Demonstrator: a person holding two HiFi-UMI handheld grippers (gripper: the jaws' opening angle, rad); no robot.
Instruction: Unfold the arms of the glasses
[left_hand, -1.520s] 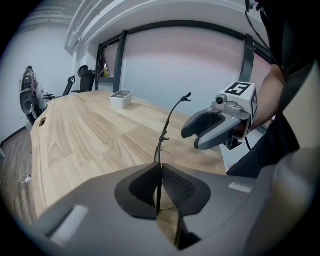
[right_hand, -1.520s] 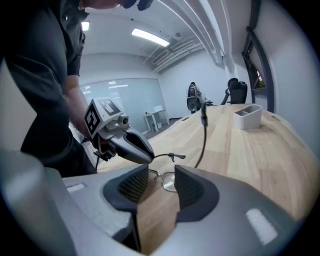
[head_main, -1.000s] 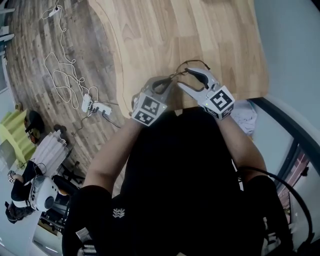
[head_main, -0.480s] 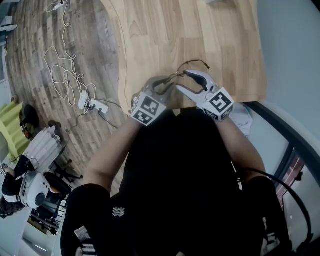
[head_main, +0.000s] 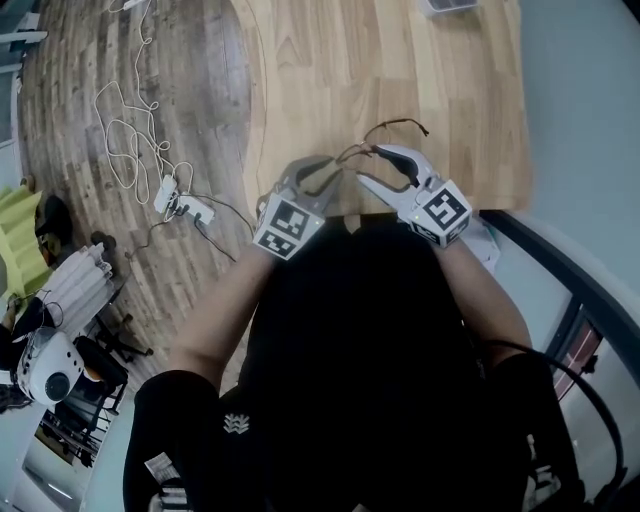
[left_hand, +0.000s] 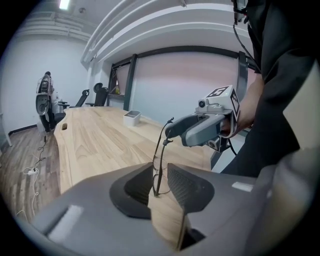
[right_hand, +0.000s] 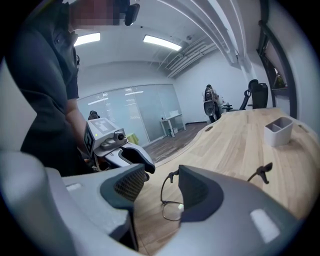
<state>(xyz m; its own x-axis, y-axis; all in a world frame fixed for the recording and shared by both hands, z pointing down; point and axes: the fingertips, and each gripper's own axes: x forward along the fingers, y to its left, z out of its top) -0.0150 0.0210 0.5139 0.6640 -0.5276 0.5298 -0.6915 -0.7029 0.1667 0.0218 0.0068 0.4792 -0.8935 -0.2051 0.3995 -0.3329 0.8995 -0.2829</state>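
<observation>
Head view: both grippers sit over the near edge of the wooden table (head_main: 450, 90). The left gripper (head_main: 325, 168) and right gripper (head_main: 372, 166) point toward each other, tips close. The glasses (head_main: 400, 121) lie between and just beyond those tips, one thin arm curving out over the tabletop on the far side of the right gripper. On the floor to the left lie a power strip (head_main: 185, 207) and a loose white cable (head_main: 125, 150).

Left gripper view: the jaws stand apart and have just been opening. The glasses (left_hand: 156, 177) stand edge-on in the gap. They sit nearer the jaw on the picture's left, with a slit of table showing on the other side, so the pads do not clamp them. One arm rises from the frame to the tip of the right gripper (left_hand: 172, 131). Whether the two touch I cannot tell. A white container (left_hand: 132, 117) stands further along the table.

Right gripper view: the jaws are spread wide. One lens (right_hand: 172, 210) and a raised arm show in the gap, close to the jaw on the picture's right, which hides the rest of the frame. The other arm's tip (right_hand: 262, 172) pokes out beyond that jaw. The left gripper (right_hand: 142, 162) faces in from the left.
</observation>
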